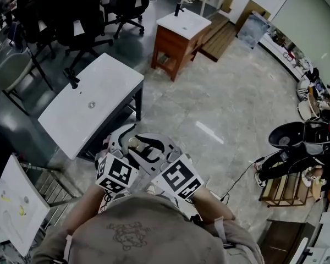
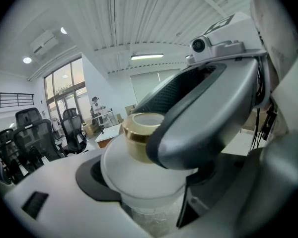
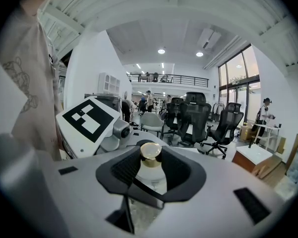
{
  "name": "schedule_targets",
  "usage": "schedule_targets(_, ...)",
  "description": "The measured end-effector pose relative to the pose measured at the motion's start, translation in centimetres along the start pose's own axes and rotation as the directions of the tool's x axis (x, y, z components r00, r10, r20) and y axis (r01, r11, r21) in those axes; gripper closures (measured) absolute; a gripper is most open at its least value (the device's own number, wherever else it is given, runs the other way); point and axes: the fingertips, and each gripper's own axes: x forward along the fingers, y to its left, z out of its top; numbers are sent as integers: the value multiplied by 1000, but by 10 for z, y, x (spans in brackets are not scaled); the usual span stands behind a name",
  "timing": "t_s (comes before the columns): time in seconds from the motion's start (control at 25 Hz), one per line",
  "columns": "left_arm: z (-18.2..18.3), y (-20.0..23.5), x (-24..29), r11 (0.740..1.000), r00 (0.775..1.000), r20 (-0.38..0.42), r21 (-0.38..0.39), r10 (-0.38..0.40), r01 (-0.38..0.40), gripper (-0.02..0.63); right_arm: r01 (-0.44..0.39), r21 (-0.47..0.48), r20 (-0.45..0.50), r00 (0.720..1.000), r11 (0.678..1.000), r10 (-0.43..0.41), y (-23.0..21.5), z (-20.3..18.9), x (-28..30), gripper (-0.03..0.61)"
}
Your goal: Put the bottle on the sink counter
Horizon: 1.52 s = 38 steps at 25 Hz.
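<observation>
A frosted white bottle (image 1: 133, 142) with a gold cap is held up in front of the person's chest, between both grippers. My left gripper (image 1: 121, 147) has its jaws standing wide around the bottle's (image 2: 139, 167) broad body, and both sides appear to touch it. My right gripper (image 1: 157, 153) is shut on the bottle's neck (image 3: 150, 170) just under the cap, and its dark-padded jaw crosses the left gripper view. The white sink counter (image 1: 93, 106) with a black tap stands on the floor ahead and to the left, apart from both grippers.
A second white-topped wooden vanity (image 1: 181, 26) stands further back. Black office chairs (image 1: 71, 15) crowd the far left. A wire rack (image 1: 49, 191) and a white board are at the near left. Cables and dark equipment (image 1: 297, 147) lie to the right on the tiled floor.
</observation>
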Motion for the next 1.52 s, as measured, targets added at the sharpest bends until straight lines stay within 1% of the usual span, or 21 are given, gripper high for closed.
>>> schedule_targets(0.24, 6, -12, 17, 1000, 1000, -7, -8, -5, 5, 279, -5, 7, 5, 1000, 1000, 5, -12, -10, -14, 437)
schedule_targets(0.52, 15, -30, 40, 1000, 1000, -9, -4, 12, -12, 279, -19, -15, 7, 1000, 1000, 19, -25, -28, -37, 437)
schedule_targets(0.76, 16, -36, 54, 1000, 1000, -21, -11, 21, -21, 279, -30, -7, 12, 999, 1000, 30, -35, -38, -44, 437)
schedule_targets(1.04, 4, -19, 74, 999, 999, -29, -25, 30, -30, 279, -40, -4, 6, 999, 999, 40, -55, -47, -26, 437)
schedule_targets(1.24, -1, 4, 93, 999, 999, -16, -28, 27, -28, 279, -33, -7, -8, 999, 999, 33, -78, -49, -6, 437)
schedule_targets(1.52, -13, 41, 116, 999, 1000, -25, -49, 9, -10, 279, -34, 12, -33, 999, 999, 35, -110, -50, 28, 437)
